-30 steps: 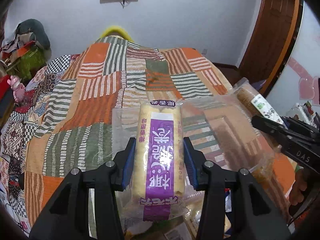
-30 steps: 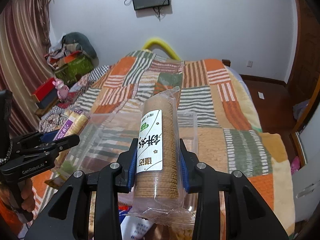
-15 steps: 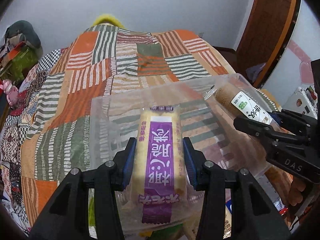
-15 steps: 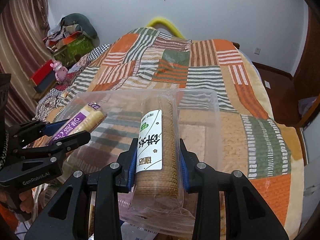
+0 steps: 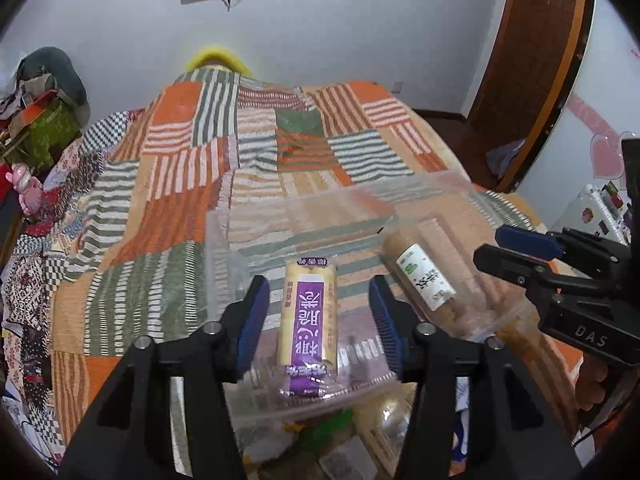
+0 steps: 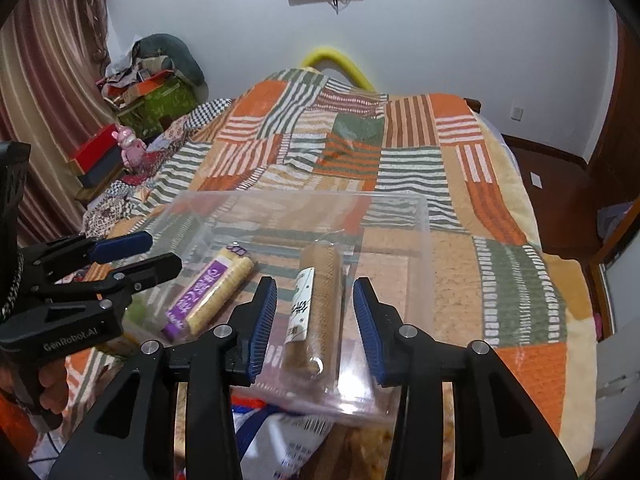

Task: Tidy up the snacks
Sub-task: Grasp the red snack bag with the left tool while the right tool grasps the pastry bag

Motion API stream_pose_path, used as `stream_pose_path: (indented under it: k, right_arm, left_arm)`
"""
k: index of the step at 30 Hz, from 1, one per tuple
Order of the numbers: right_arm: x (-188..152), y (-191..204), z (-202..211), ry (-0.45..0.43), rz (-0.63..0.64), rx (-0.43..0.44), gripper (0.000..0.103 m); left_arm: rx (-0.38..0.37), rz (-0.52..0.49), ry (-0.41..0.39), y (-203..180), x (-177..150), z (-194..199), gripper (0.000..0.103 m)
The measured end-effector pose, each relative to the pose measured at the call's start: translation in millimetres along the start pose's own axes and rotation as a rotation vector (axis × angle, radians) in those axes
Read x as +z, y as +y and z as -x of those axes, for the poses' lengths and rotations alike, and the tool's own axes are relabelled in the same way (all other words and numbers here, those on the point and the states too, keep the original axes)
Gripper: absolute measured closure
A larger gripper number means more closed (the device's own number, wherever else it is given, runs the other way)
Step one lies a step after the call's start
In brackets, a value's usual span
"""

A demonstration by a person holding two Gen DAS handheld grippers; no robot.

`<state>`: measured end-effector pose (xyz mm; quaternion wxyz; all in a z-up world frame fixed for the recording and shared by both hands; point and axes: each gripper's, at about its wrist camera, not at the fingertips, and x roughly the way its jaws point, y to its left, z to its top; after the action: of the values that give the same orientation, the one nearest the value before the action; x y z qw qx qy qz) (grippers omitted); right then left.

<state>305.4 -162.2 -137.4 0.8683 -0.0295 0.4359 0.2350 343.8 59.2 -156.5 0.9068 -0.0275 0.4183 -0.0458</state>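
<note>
A clear plastic bin [image 5: 224, 240] [image 6: 420, 240] sits on the patchwork blanket. A yellow wafer pack with a purple label [image 5: 308, 320] [image 6: 208, 292] lies inside it on the left. A brown biscuit roll with a white label [image 5: 424, 280] [image 6: 316, 304] lies inside on the right. My left gripper [image 5: 316, 316] is open, its fingers apart on either side of the wafer pack without touching it. My right gripper [image 6: 314, 324] is open around the biscuit roll, not touching it. Each gripper shows in the other's view, the right [image 5: 520, 252] and the left [image 6: 128, 252].
More snack packets [image 5: 340, 440] [image 6: 288, 436] lie below the bin's near edge. The bed's blanket [image 6: 400, 152] stretches beyond the bin. A pile of boxes and clothes [image 6: 152, 84] stands far left by the curtain. A wooden door [image 5: 532, 60] is on the right.
Both grippers have opened and let go of their packs. The wafer pack and the biscuit roll now lie in the bin. Both grippers have drawn back a little.
</note>
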Motion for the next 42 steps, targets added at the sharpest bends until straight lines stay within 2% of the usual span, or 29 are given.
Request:
stream_pose_path:
  k: [6,9,13,15,17,29,33,37,42]
  right_arm:
    - [-9.8,7.1,27.7,-0.041,0.008,-0.009,0.060]
    - [-17.1,8.9,41.1,-0.058,0.004,-0.006,0.058]
    - [-28.5,11.1,54.2,-0.064,-0.002,-0.001,0.056]
    - [-36.0,12.6,58.5,-0.062,-0.001,-0.002,0.055]
    - [-43.4,14.8,62.0,-0.061,0.001,-0.010,0.054]
    - [-85.7,39.9,64.9,0.006,0.018,0.030,0.046]
    - [-94.9,51.8,59.0,0.037,0.022,0.063,0.045]
    - [-101.9,60.6,52.8,0.061,0.023,0.102,0.037]
    - [-106.3,72.1,46.7,0.081,0.050,0.123,0.029]
  left_arm:
    - [0.014,-0.016,-0.036,2.2,-9.7,35.8,0.034]
    - [0.020,-0.020,-0.041,4.8,-20.9,50.2,0.031]
    - [0.034,-0.016,-0.029,10.6,-41.8,64.3,0.026]
    - [0.042,-0.018,-0.014,13.6,-54.3,68.7,0.019]
    - [0.043,-0.023,0.007,16.3,-67.6,70.9,0.016]
    - [-0.005,0.027,0.116,30.3,-147.6,78.7,0.015]
    - [-0.023,0.015,0.140,26.6,-165.6,77.1,0.015]
    - [-0.021,-0.002,0.170,23.0,-178.5,69.2,0.015]
    - [-0.043,0.025,0.196,24.7,-183.3,53.7,0.015]
